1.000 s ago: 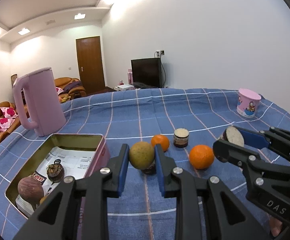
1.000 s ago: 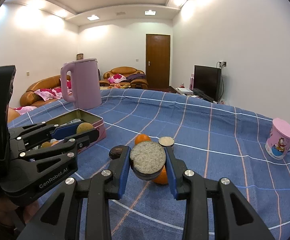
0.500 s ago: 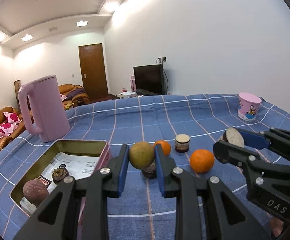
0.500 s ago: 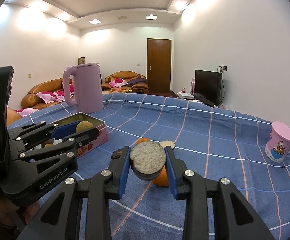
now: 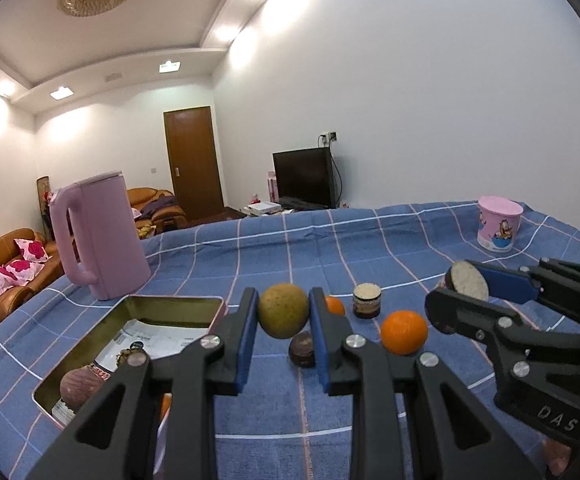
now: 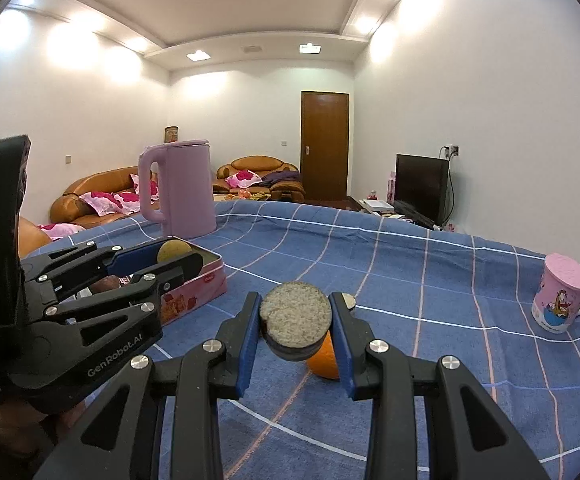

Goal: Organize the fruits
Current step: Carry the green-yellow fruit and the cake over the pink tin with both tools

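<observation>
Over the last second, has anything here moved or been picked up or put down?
Hardly anything. Both cameras have tilted up a little, so the table sits lower in each view. Nothing was taken or let go: the left gripper still clamps the greenish round fruit, and the right gripper still clamps the dark fruit half. The oranges and the pink tin lie where they were.

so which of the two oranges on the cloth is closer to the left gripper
The bigger-looking orange, sitting just right of the left gripper fingers. The other orange lies farther back, half hidden behind the right-hand finger, next to the small jar.
</observation>
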Demonstrator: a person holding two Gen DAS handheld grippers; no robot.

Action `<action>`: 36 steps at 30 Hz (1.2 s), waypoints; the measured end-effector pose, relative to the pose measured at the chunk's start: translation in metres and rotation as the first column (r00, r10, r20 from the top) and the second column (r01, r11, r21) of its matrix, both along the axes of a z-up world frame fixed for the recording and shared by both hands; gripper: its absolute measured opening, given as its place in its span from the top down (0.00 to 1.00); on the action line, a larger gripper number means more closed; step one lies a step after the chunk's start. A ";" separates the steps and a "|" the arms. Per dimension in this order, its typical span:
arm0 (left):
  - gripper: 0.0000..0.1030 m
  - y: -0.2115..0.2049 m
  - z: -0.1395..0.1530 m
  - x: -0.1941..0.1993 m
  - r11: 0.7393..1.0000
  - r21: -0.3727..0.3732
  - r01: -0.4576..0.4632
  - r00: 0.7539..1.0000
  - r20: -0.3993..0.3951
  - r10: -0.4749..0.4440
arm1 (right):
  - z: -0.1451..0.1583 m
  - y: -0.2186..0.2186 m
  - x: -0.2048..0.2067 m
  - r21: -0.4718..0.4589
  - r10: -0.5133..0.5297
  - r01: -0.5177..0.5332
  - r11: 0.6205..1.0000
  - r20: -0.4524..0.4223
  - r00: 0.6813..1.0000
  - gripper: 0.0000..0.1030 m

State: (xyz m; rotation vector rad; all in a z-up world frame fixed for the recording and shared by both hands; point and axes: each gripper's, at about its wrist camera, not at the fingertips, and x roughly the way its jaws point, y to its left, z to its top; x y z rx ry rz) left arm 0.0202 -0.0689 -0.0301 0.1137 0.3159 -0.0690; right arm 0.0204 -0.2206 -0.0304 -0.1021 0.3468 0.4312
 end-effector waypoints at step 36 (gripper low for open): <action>0.74 0.109 0.001 0.030 0.978 -0.033 -0.206 0.967 -0.161 0.199 | 0.021 0.108 0.054 -0.044 0.191 -0.197 0.979 -0.104 0.976 0.65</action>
